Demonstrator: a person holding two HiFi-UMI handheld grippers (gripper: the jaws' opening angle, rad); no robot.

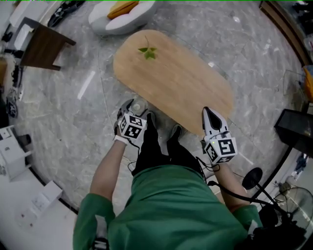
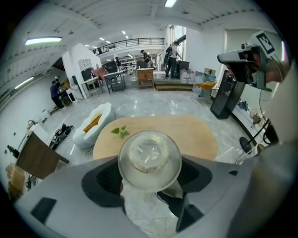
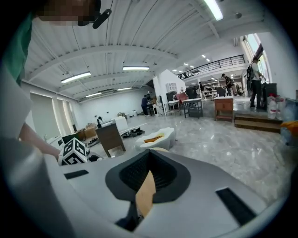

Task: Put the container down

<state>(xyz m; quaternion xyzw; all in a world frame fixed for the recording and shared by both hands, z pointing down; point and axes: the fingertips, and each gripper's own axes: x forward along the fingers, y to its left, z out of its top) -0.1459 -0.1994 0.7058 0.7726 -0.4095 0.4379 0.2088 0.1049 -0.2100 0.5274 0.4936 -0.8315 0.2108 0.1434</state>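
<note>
A clear round container (image 1: 139, 104) is held in my left gripper (image 1: 136, 109), just off the near left edge of the oval wooden table (image 1: 181, 78) and over the marble floor. In the left gripper view the container (image 2: 149, 160) fills the space between the jaws, with the table (image 2: 195, 135) and a green leaf sprig (image 2: 121, 132) beyond it. My right gripper (image 1: 208, 112) hovers over the table's near right edge. Its jaws are shut with nothing in them (image 3: 149, 153); a sliver of tabletop (image 3: 146, 194) shows below the tips.
A white lounge seat with an orange cushion (image 1: 122, 14) stands past the table's far end. A dark brown side table (image 1: 41, 46) is at the far left and a black box (image 1: 296, 129) at the right. My legs and shoes (image 1: 161, 141) stand against the table's near edge.
</note>
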